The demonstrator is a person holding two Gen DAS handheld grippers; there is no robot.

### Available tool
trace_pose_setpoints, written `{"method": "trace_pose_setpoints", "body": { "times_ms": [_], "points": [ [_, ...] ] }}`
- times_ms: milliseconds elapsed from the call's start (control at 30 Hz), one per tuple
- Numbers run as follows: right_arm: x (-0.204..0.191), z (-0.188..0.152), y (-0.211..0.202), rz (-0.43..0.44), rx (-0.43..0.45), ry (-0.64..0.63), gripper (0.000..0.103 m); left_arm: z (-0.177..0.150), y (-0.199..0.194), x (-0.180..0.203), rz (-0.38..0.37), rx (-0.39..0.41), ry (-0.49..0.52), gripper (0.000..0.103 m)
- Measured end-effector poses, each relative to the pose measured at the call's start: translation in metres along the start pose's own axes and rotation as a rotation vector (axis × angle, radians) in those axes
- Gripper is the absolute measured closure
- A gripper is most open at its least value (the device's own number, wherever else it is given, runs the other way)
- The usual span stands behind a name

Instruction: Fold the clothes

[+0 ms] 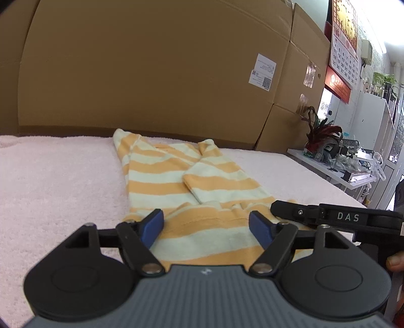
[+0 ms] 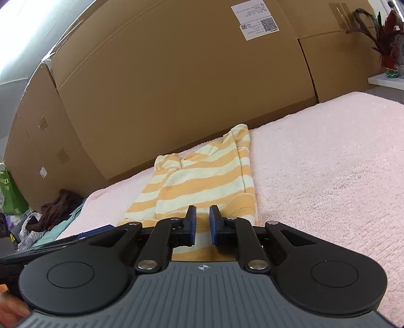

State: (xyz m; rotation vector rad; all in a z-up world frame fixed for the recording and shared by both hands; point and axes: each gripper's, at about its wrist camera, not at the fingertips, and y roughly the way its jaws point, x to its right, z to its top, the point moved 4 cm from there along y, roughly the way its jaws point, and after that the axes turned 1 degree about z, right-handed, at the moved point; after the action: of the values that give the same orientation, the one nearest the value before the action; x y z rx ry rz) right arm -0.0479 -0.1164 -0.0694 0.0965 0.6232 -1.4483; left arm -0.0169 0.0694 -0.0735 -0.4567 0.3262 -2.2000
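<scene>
"DAS" on right tool [image 1: 348, 217], numbers on wall calendar [image 1: 344, 63]

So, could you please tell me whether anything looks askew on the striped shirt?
The striped shirt lies mostly flat on the pink towel, but its near hem is bunched into wrinkles, and one folded-in sleeve lies at a slant.

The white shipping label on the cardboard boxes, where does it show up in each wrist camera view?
Left wrist: shipping label sits upper right of centre, on the cardboard boxes.
Right wrist: shipping label sits at the top, right of centre.
Shared landmark: the striped shirt lying on the pink towel below the boxes.
</scene>
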Motion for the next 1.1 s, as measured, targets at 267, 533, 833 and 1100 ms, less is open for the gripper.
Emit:
{"method": "trace_pose_setpoints", "body": {
  "times_ms": [267,533,833,1100],
  "points": [
    [-0.003,-0.002,-0.004,0.016,0.013,-0.044,0.091,-0.001,-0.002,-0.005,-0.031,0.017,-0.045,0.023],
    [0.009,0.033,0.008,0.08,-0.077,-0.062,0.074,0.0,-0.001,-0.004,-0.047,0.005,-0.042,0.016],
    [0.019,0.089,0.041,0.244,-0.16,-0.018,0.087,0.0,-0.001,-0.007,-0.069,0.008,-0.074,0.014],
    [0.028,0.104,0.153,0.266,-0.387,-0.071,0.083,0.0,-0.001,-0.008,-0.081,0.007,-0.083,0.012]
  ]
}}
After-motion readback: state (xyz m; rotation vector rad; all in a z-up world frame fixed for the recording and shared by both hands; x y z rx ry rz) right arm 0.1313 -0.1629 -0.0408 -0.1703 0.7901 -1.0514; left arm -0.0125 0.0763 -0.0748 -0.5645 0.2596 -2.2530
